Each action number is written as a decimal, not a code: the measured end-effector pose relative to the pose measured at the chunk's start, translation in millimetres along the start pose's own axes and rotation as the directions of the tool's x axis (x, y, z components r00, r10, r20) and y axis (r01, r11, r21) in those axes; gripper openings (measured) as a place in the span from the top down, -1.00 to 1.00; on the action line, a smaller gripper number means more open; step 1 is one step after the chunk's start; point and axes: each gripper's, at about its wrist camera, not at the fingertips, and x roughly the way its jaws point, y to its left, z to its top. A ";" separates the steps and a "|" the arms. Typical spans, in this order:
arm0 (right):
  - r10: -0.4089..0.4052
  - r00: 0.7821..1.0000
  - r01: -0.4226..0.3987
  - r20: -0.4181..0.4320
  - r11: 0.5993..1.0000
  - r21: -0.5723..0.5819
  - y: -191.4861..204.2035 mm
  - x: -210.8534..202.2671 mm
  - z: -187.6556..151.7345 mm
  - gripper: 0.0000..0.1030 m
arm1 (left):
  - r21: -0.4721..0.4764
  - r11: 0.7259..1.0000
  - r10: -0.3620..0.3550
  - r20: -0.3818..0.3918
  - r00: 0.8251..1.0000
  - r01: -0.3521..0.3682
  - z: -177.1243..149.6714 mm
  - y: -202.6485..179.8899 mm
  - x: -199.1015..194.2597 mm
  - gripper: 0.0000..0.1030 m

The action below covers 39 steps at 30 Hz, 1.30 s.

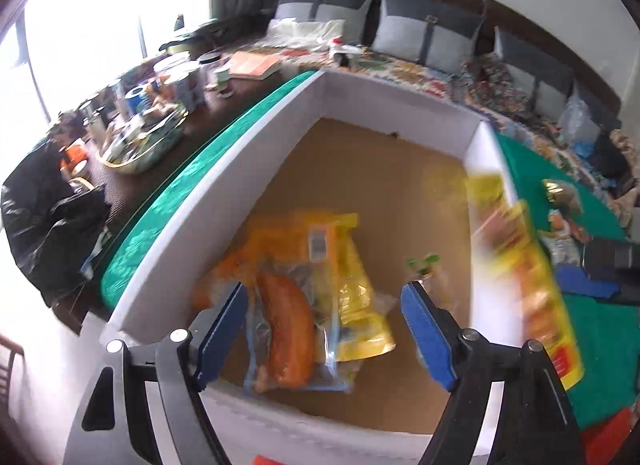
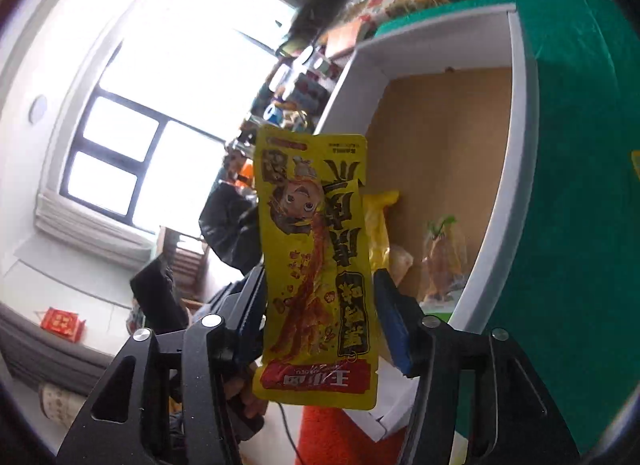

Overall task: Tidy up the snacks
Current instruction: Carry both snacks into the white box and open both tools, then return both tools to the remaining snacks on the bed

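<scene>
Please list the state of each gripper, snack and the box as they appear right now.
Left gripper: open, nothing between its fingers, above the box.
Right gripper: open, yellow packet between its fingers, pads not pressing it.
Yellow packet: upright, beside the box, not yet inside.
Box: open-topped, partly filled.
Sausage pack: lying flat in the box.

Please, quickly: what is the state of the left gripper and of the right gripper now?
Left gripper: open, holding nothing, above the box.
Right gripper: open; the yellow snack packet is between its fingers, not pressed.
</scene>
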 end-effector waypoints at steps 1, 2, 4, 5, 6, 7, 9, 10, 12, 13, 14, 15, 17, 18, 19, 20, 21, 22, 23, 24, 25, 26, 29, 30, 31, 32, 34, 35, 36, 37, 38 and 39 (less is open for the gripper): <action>-0.022 1.000 0.022 -0.016 1.000 0.009 -5.0 7.7 -3.6 -0.18 | -0.008 1.000 0.008 0.002 1.000 -0.008 -0.8 1.7 1.5 -0.52; -0.039 0.999 0.039 -0.020 0.999 0.020 -10.3 9.8 -6.9 -0.17 | -0.025 1.000 0.008 0.011 1.000 -0.008 -4.3 5.1 -2.8 -0.54; -0.058 0.998 0.057 0.014 0.998 0.031 -25.1 -3.3 -13.0 -0.18 | -0.069 0.997 -0.023 0.031 0.999 0.025 -15.8 8.1 -14.0 -0.60; -0.085 0.996 0.084 0.037 0.996 0.024 -33.8 -13.2 -13.9 -0.18 | -0.081 0.996 -0.042 0.035 0.999 0.045 -14.0 5.7 -16.1 -0.60; -0.123 0.990 0.123 0.064 0.992 0.012 -45.3 -24.2 -13.2 -0.21 | -0.090 0.993 -0.075 0.039 0.996 0.078 -15.0 -3.5 -18.4 -0.60; -0.181 0.978 0.183 0.104 0.983 -0.010 -61.3 -38.8 -12.5 -0.26 | -0.090 0.989 -0.115 0.043 0.992 0.118 -13.2 -20.2 -18.6 -0.60; -0.356 0.914 0.373 0.196 0.926 -0.061 -91.3 -71.6 -21.0 -0.40 | -0.072 0.981 -0.179 0.049 0.983 0.183 -13.7 -49.2 -28.9 -0.60; -0.435 0.870 0.462 0.231 0.884 -0.075 -106.1 -86.3 -25.2 -0.40 | -0.052 0.971 -0.230 0.054 0.972 0.233 -10.9 -73.2 -35.2 -0.63; -0.610 0.744 0.650 0.275 0.756 -0.080 -154.8 -113.5 -41.7 -0.39 | -0.009 0.952 -0.306 0.056 0.950 0.307 -12.4 -108.8 -42.9 -0.72; -0.695 0.667 0.732 0.269 0.679 -0.062 -183.6 -128.0 -54.9 -0.39 | 0.022 0.939 -0.345 0.051 0.937 0.344 -13.7 -132.0 -46.7 -0.78; -0.743 0.619 0.776 0.256 0.629 -0.049 -206.0 -139.1 -66.3 -0.39 | 0.061 0.924 -0.381 0.042 0.924 0.378 -16.6 -158.5 -49.7 -0.82; -0.793 0.558 0.822 0.244 0.569 -0.032 -232.3 -153.7 -80.7 -0.39 | 0.090 0.913 -0.403 0.033 0.915 0.399 -19.0 -177.3 -50.3 -0.94; -0.845 0.472 0.874 0.252 0.486 -0.011 -264.8 -173.4 -105.3 -0.39 | 0.146 0.890 -0.438 0.003 0.899 0.433 -30.9 -223.6 -44.3 -1.00; -0.864 0.431 0.894 0.259 0.448 0.006 -279.5 -185.0 -115.5 -0.39 | 0.169 0.882 -0.442 -0.023 0.897 0.439 -38.5 -246.0 -35.5 -1.00; -0.874 0.410 0.903 0.263 0.429 0.020 -291.5 -192.5 -122.6 -0.39 | 0.185 0.878 -0.441 -0.048 0.896 0.442 -45.7 -262.0 -25.2 -1.00; -0.882 0.390 0.910 0.265 0.413 0.036 -301.9 -200.0 -128.0 -0.39 | 0.196 0.875 -0.437 -0.071 0.897 0.442 -52.4 -276.3 -13.3 -1.00; -0.890 0.370 0.915 0.264 0.399 0.060 -313.8 -206.9 -133.3 -0.39 | 0.210 0.874 -0.426 -0.099 0.899 0.438 -60.1 -292.2 3.3 -1.00; -0.882 0.378 0.907 0.282 0.414 0.079 -316.6 -207.7 -133.4 -0.41 | 0.220 0.875 -0.416 -0.116 0.902 0.432 -64.4 -300.8 14.3 -0.99; -0.872 0.386 0.897 0.301 0.431 0.098 -319.9 -212.1 -135.8 -0.42 | 0.238 0.877 -0.396 -0.135 0.908 0.418 -69.1 -312.6 30.2 -0.99; -0.870 0.382 0.893 0.311 0.434 0.118 -324.8 -214.1 -136.4 -0.45 | 0.261 0.881 -0.369 -0.144 0.918 0.395 -73.0 -324.9 45.8 -0.99; -0.864 0.387 0.886 0.323 0.445 0.129 -326.9 -216.6 -138.6 -0.45 | 0.284 0.882 -0.350 -0.143 0.926 0.377 -75.7 -330.6 57.7 -0.99; -0.858 0.392 0.880 0.332 0.454 0.135 -329.3 -216.7 -138.1 -0.49 | 0.302 0.882 -0.334 -0.140 0.932 0.361 -76.7 -336.6 66.5 -0.99; -0.851 0.414 0.860 0.323 0.482 0.168 -337.1 -231.3 -141.4 -0.63 | 0.351 0.882 -0.293 -0.120 0.949 0.316 -81.0 -354.2 95.9 -0.99; -0.845 0.429 0.848 0.319 0.498 0.181 -336.2 -238.9 -148.5 -0.65 | 0.358 0.880 -0.287 -0.119 0.950 0.311 -81.8 -358.5 103.2 -0.99; -0.834 0.454 0.826 0.314 0.526 0.202 -339.5 -245.5 -151.5 -0.69 | 0.367 0.877 -0.286 -0.121 0.951 0.310 -81.7 -362.8 109.9 -0.99; -0.820 0.478 0.802 0.314 0.553 0.227 -343.2 -251.2 -153.6 -0.74 | 0.381 0.871 -0.283 -0.124 0.951 0.309 -82.4 -367.2 115.6 -0.99; -0.831 0.462 0.813 0.309 0.536 0.228 -341.2 -251.2 -155.8 -0.74 | 0.410 0.862 -0.270 -0.129 0.954 0.300 -83.7 -372.5 122.8 -0.99; -0.834 0.457 0.817 0.308 0.531 0.226 -340.3 -250.1 -155.6 -0.74 | 0.432 0.857 -0.256 -0.115 0.960 0.280 -85.7 -374.6 123.7 -0.99; -0.832 0.461 0.813 0.309 0.536 0.229 -341.1 -250.8 -155.7 -0.75 | 0.446 0.852 -0.252 -0.109 0.961 0.274 -87.9 -374.5 124.9 -1.00; -0.830 0.463 0.811 0.310 0.538 0.230 -340.6 -250.9 -157.8 -0.75 | 0.451 0.848 -0.263 -0.094 0.960 0.277 -89.5 -374.1 123.8 -1.00; -0.831 0.462 0.811 0.310 0.537 0.230 -340.4 -251.1 -158.7 -0.75 | 0.454 0.847 -0.264 -0.096 0.960 0.278 -89.6 -374.4 124.1 -1.00; -0.831 0.462 0.812 0.310 0.537 0.229 -340.2 -250.8 -158.5 -0.75 | 0.452 0.847 -0.265 -0.097 0.959 0.280 -89.1 -374.7 125.1 -1.00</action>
